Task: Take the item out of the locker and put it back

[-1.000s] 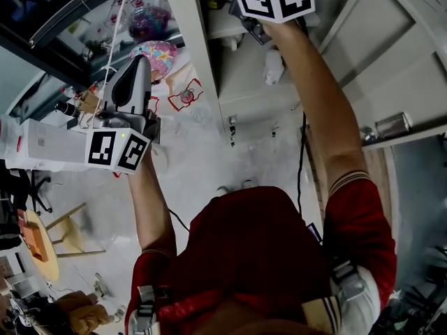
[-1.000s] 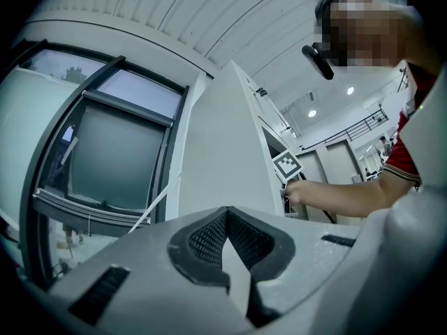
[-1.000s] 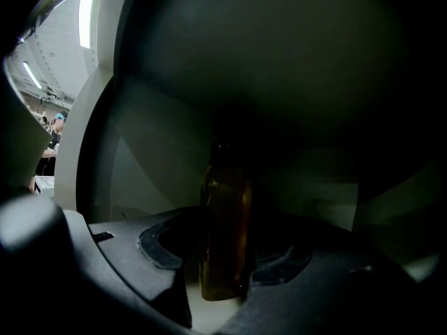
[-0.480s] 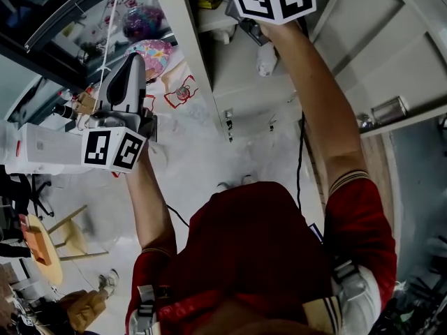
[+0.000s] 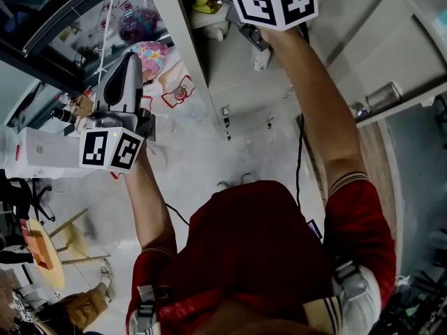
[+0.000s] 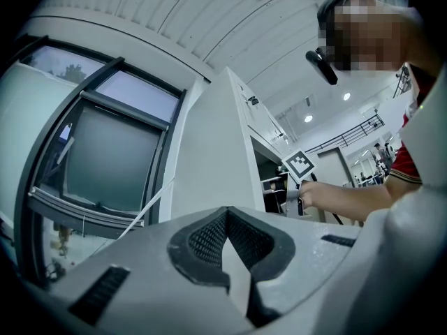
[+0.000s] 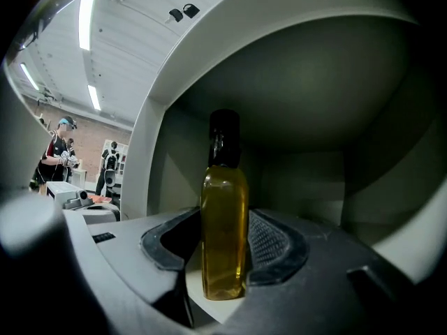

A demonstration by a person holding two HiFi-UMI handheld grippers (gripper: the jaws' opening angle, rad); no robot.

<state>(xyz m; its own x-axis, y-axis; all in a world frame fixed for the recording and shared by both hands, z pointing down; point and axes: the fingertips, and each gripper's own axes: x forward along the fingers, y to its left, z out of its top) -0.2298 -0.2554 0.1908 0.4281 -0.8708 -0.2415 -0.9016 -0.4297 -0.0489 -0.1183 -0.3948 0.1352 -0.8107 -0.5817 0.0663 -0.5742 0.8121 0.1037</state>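
Observation:
A tall bottle point(image 7: 223, 236) of yellow oil with a dark cap stands upright inside the pale locker point(image 7: 314, 96) compartment. My right gripper point(image 7: 225, 248) reaches into that compartment with the bottle between its jaws. The jaws are closing; the right pad is against the glass and a dark gap shows at the left pad. In the head view only its marker cube point(image 5: 274, 2) and the arm show at the top. My left gripper point(image 5: 128, 65) hangs outside the locker at the left, shut, with nothing in it point(image 6: 227, 246).
The locker's white side wall point(image 6: 209, 159) rises right of a dark window point(image 6: 105, 159). A white box point(image 5: 42, 149) lies far left, and colourful bags point(image 5: 154, 51) lie below it. A black cable point(image 5: 300, 159) hangs beside the right arm. Other people stand in the room's far part point(image 7: 59, 152).
The left gripper has drifted slightly left and up. The right marker cube keeps its place at the locker opening. The camera's view has shifted a little.

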